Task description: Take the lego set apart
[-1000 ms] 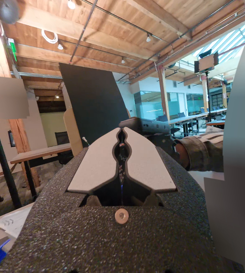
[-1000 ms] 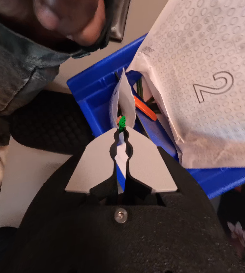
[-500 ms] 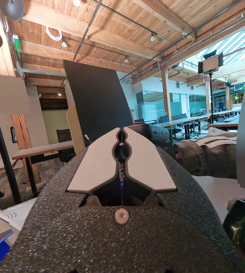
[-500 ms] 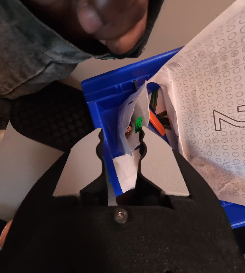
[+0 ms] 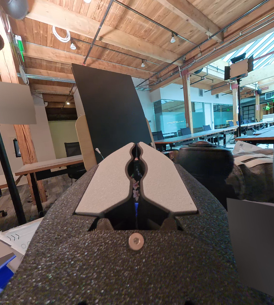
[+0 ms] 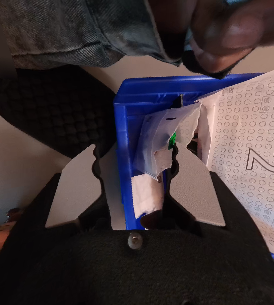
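The right hand-held gripper (image 6: 133,146) is spread wide, grasping nothing, over a blue bin (image 6: 121,148). A green lego piece (image 6: 172,141) sits at its right fingertip, against a torn bag (image 6: 156,140). The left hand-held gripper (image 5: 136,144) is clenched, raised toward the ceiling.

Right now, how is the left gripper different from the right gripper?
The left gripper is shut, fingertips nearly touching; the right gripper is wide open. The left gripper points up toward the wooden ceiling; the right gripper points down over the blue bin. Both have pale grey fingers on black bodies.
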The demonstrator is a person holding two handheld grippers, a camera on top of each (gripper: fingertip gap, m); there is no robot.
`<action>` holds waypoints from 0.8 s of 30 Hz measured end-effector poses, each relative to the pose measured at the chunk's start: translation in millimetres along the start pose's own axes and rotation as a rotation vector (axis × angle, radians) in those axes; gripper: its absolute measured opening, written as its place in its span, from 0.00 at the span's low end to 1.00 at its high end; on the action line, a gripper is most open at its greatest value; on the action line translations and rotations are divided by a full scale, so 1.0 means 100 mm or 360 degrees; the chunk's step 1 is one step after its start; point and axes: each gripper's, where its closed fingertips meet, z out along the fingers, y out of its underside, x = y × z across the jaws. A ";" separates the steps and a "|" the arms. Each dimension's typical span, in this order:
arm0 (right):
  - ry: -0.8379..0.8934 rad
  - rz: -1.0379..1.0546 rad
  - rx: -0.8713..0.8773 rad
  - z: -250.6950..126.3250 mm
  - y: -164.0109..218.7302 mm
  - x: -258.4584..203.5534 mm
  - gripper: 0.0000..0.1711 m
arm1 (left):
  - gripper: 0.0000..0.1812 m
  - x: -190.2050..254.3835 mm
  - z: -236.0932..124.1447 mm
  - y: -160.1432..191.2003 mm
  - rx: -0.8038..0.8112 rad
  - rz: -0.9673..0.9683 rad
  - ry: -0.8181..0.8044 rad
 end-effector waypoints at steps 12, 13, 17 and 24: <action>0.0127 -0.0018 0.0008 -0.04 0.03 0.06 0.54 | 0.00 -0.04 -0.01 0.22 -0.0273 0.0009 -0.0009; 0.0129 0.0005 0.0030 -0.05 0.02 0.06 0.55 | 0.00 -0.05 -0.05 0.40 -0.0500 0.0018 0.0027; 0.0102 0.0107 0.0158 -0.06 0.00 0.07 0.54 | 0.00 0.03 -0.45 0.89 -0.1186 -0.0085 0.0260; 0.0070 0.0104 0.0243 -0.05 -0.08 0.05 0.53 | 0.00 0.25 -0.67 1.11 -0.1612 0.0086 0.0400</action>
